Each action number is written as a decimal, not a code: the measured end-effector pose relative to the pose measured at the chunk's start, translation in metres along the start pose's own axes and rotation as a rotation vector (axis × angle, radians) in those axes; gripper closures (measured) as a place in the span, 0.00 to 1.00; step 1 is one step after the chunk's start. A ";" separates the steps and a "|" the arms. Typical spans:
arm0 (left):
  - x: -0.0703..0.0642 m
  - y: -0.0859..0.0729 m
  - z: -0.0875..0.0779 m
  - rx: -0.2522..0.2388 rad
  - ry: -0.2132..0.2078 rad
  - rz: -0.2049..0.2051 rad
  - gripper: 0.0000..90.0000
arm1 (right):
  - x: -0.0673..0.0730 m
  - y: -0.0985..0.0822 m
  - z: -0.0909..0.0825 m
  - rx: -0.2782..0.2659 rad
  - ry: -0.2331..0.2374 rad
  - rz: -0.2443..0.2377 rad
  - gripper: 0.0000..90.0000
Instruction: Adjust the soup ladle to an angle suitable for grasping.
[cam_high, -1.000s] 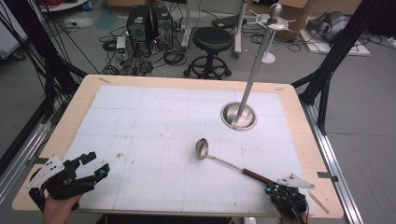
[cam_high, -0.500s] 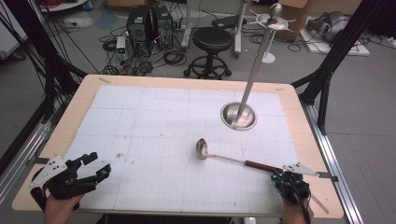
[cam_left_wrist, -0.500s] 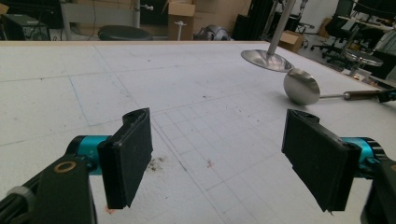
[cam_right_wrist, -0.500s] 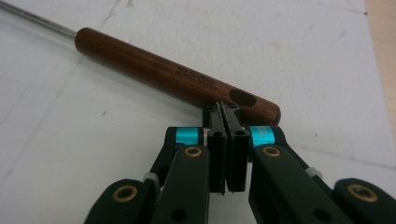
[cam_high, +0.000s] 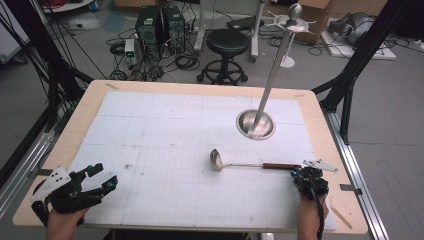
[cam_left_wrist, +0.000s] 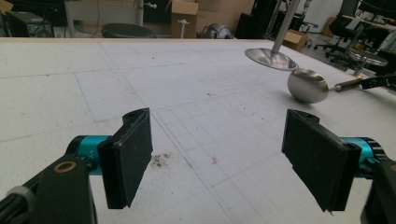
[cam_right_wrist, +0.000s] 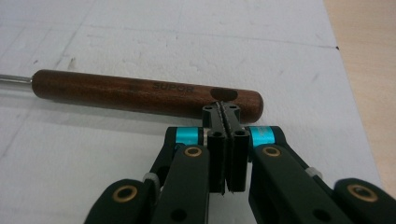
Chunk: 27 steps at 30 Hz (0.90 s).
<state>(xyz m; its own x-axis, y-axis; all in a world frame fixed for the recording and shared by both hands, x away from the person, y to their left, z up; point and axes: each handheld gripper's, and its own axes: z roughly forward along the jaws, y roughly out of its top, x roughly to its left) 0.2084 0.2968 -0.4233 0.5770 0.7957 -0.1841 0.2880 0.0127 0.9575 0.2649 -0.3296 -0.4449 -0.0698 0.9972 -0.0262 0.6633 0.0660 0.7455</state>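
Your right gripper sits clenched, empty, at the ladle handle's end — spread its fingers to grasp; the left gripper waits released.

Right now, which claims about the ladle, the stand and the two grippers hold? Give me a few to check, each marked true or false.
1. The left gripper is open with nothing between its jaws. True.
2. The right gripper clamps the ladle by its handle. False: its jaws are shut together at the wooden handle's end, with nothing between them.
3. The ladle's bowl points toward the left gripper's side. True.
4. The ladle hangs on the stand. False: it lies flat on the table, apart from the stand's base.
5. The stand sits nearer the left gripper. False: it is on the right half, nearer the right gripper.
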 end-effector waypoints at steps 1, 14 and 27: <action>0.000 0.000 0.000 0.002 0.001 -0.002 0.28 | 0.000 0.001 0.002 -0.001 0.000 -0.001 0.99; 0.001 -0.001 -0.001 0.004 0.007 -0.009 0.28 | 0.015 0.019 0.021 -0.034 0.016 0.016 0.99; 0.001 0.000 -0.001 -0.001 0.000 -0.008 0.28 | 0.113 0.047 0.028 -0.042 0.276 -0.139 0.99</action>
<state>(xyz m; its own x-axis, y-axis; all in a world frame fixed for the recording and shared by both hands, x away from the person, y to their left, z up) 0.2079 0.2982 -0.4228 0.5748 0.7956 -0.1916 0.2919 0.0195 0.9563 0.3094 -0.2125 -0.4317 -0.3610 0.9313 0.0479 0.6020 0.1935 0.7747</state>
